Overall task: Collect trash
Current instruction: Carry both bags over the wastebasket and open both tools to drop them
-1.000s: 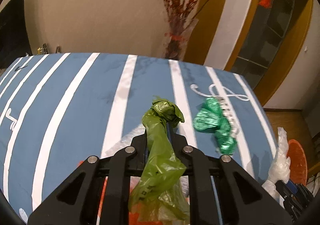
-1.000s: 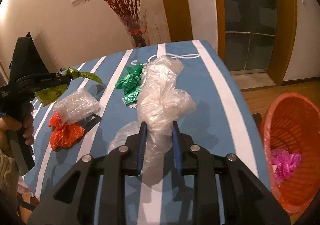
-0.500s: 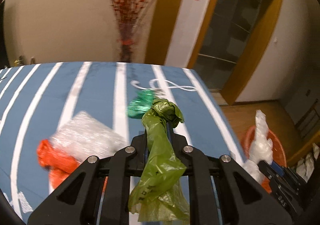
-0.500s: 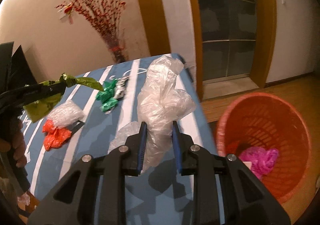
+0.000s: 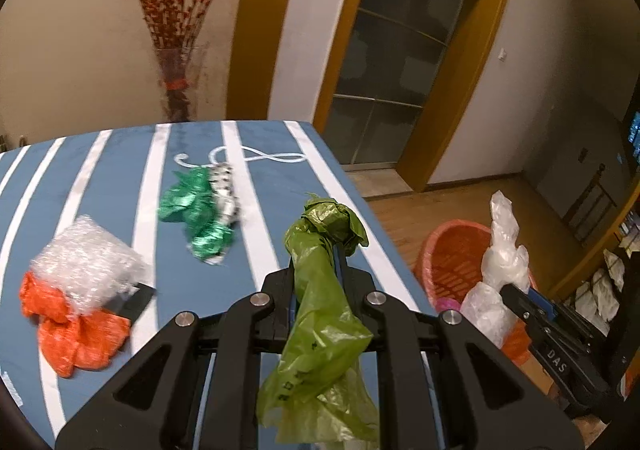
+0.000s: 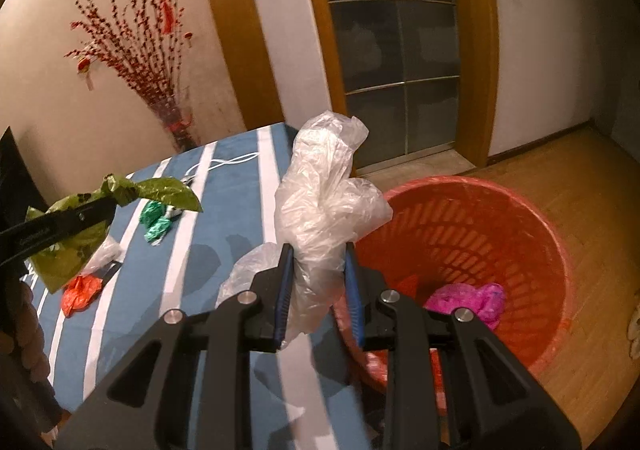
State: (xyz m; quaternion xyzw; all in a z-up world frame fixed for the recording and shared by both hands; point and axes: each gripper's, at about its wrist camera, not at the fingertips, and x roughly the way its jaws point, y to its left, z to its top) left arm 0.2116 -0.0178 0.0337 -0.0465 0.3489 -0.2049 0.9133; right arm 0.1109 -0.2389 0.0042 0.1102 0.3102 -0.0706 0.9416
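Left gripper (image 5: 315, 270), frame centre: jaws clamped on an olive-green plastic bag (image 5: 320, 314). Right gripper (image 6: 318, 270): jaws closed around a clear plastic bag (image 6: 324, 190), beside the orange laundry-style basket (image 6: 532, 218) at right, which holds a pink bag (image 6: 468, 302).

Both fisheye views are lit by dim, warm indoor light, straight lines are bowed toward dark vignetted corners, and slight motion blur softens the table (image 5: 100, 170).

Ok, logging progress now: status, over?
Left hand-held gripper shut on green bag. Right hand-held gripper shut on clear bag, nearing orange basket. Nothing in the way.
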